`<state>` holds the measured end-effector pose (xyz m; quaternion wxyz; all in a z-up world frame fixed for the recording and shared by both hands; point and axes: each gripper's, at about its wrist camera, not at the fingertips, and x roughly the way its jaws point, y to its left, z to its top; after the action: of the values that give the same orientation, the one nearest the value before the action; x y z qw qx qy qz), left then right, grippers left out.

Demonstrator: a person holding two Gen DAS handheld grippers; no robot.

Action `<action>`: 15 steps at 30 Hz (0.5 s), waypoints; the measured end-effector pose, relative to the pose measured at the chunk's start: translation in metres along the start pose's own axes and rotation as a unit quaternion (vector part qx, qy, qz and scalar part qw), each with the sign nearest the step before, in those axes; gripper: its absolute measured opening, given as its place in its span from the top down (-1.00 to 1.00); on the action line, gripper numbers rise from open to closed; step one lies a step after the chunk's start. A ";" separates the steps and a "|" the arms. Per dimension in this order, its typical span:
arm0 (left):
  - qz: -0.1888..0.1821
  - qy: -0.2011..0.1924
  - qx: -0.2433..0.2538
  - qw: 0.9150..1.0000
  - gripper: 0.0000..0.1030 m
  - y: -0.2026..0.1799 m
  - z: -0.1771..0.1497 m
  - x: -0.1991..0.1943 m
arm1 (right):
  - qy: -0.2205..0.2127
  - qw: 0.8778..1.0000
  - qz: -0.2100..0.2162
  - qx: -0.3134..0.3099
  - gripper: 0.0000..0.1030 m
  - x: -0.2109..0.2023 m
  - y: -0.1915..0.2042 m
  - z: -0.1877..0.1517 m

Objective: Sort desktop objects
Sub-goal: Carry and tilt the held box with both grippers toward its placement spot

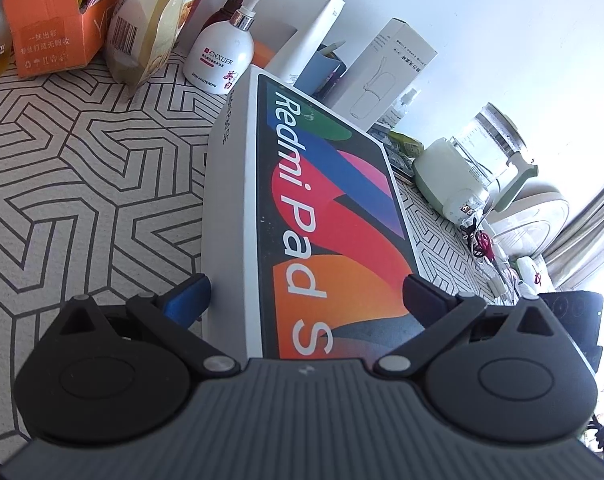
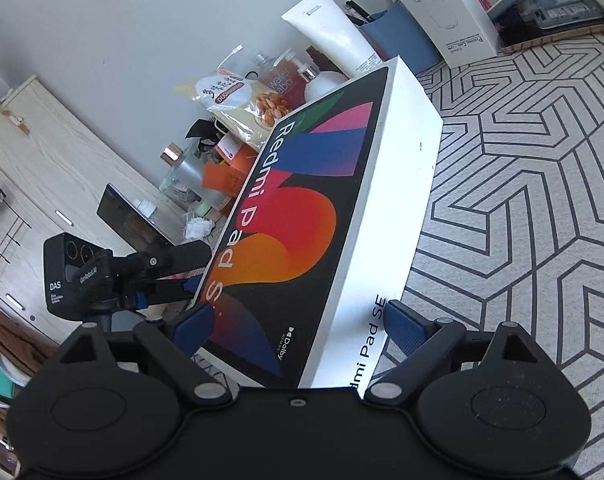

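A white Redmi Pad SE box (image 1: pixel 302 216) with a colourful lid is held between both grippers, tilted above the patterned tabletop. My left gripper (image 1: pixel 306 300) is shut on one end of it, blue pads against its side and lid. My right gripper (image 2: pixel 297 320) is shut on the other end of the box (image 2: pixel 322 216), pads (image 2: pixel 402 324) on both faces. The left gripper also shows in the right wrist view (image 2: pixel 133 276), at the box's far left edge.
Against the wall stand a white pump bottle (image 1: pixel 221 56), an orange carton (image 1: pixel 49 36), a snack bag (image 1: pixel 153 24), a white tube (image 1: pixel 314 32), a tall white box (image 1: pixel 386 68) and a glass kettle (image 1: pixel 474 164). A wooden cabinet (image 2: pixel 41 168) stands beyond the table.
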<state>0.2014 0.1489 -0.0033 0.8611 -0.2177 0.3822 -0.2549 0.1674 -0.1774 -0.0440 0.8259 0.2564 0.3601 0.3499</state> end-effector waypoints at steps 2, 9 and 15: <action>0.002 0.000 0.002 1.000 -1.00 -0.001 0.000 0.000 | -0.011 1.000 0.014 0.007 -0.85 -0.004 -0.002 0.001; -0.002 -0.007 -0.002 1.000 -1.00 0.002 0.000 -0.001 | -0.036 0.998 0.053 0.010 -0.84 -0.016 -0.004 0.007; 0.005 -0.007 -0.007 1.000 -1.00 -0.004 0.000 0.003 | -0.036 0.998 0.050 0.021 -0.85 -0.013 -0.007 0.006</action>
<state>0.2017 0.1439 -0.0025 0.8632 -0.2239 0.3795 -0.2466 0.1685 -0.1928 -0.0394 0.8141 0.3037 0.3243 0.3739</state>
